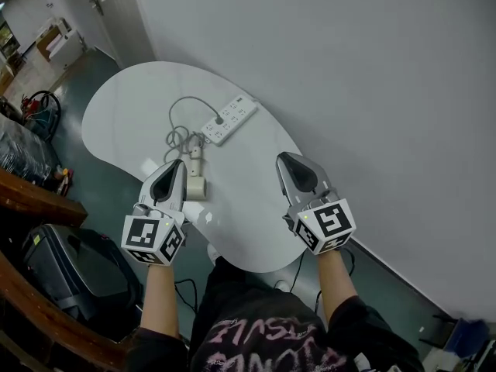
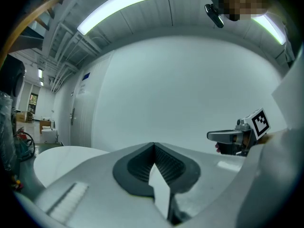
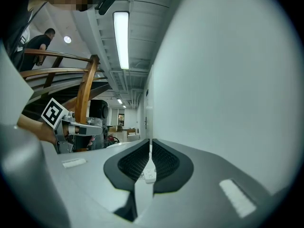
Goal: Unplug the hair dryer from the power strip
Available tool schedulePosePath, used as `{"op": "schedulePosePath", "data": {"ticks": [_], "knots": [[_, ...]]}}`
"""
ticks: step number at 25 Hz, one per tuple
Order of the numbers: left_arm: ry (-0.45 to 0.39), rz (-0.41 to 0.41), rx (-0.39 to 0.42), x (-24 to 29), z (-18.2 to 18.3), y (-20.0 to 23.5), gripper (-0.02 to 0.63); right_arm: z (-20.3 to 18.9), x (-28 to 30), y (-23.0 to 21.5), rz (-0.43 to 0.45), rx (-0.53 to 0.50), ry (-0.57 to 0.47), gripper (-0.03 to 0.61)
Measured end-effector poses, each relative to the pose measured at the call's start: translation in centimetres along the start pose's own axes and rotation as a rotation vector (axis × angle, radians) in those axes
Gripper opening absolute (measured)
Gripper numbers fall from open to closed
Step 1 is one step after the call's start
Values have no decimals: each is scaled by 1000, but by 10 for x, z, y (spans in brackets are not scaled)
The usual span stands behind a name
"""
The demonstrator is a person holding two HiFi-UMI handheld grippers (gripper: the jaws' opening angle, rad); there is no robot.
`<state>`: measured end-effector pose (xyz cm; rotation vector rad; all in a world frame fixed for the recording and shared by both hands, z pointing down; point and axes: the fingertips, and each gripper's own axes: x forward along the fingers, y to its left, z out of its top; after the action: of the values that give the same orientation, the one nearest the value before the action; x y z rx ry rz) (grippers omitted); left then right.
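Lying on the white table (image 1: 256,231) just beside the left gripper (image 1: 180,164), the cream hair dryer (image 1: 195,183) sat near the table's middle, with its grey cord (image 1: 183,104) bunched in loops just above it and then arcing round to the white power strip (image 1: 230,119). The cord met the strip at a socket near its middle, so the plug looked seated there. The strip lay slantwise toward the table's far edge, close to the pale wall (image 1: 372,68). The left gripper hung over the table with its tips next to the dryer, though whether it touched could not be told; in the left gripper view its jaws were pressed together at the tips with nothing between them. The right gripper (image 1: 285,159) was poised over the table's right edge, well apart from the dryer, its jaws likewise closed on nothing, and through the narrow slit below their tips in the right gripper view a bit of the power strip (image 3: 148,175) showed. Each gripper's camera caught the other off to the side, marker cube and all. A dark case (image 1: 70,266) stood on the floor at the left, beside a curved wooden rail (image 1: 35,196).
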<state>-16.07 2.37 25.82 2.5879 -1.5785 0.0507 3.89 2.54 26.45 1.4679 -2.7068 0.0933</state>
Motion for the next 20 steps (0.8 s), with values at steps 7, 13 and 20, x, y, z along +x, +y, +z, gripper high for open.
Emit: {"op": "schedulePosePath", "data": {"ticks": [7,13,20], "knots": [[23,-84,-42,24,2,50,2,12,54,19,-63,-7,35,23],[24,-146,-86,37,4,79,2,22,89,38,-99,-25,48,20],[29,-204,-92,59,4,85,2,29,97,32,-146,-51,57,25]]}}
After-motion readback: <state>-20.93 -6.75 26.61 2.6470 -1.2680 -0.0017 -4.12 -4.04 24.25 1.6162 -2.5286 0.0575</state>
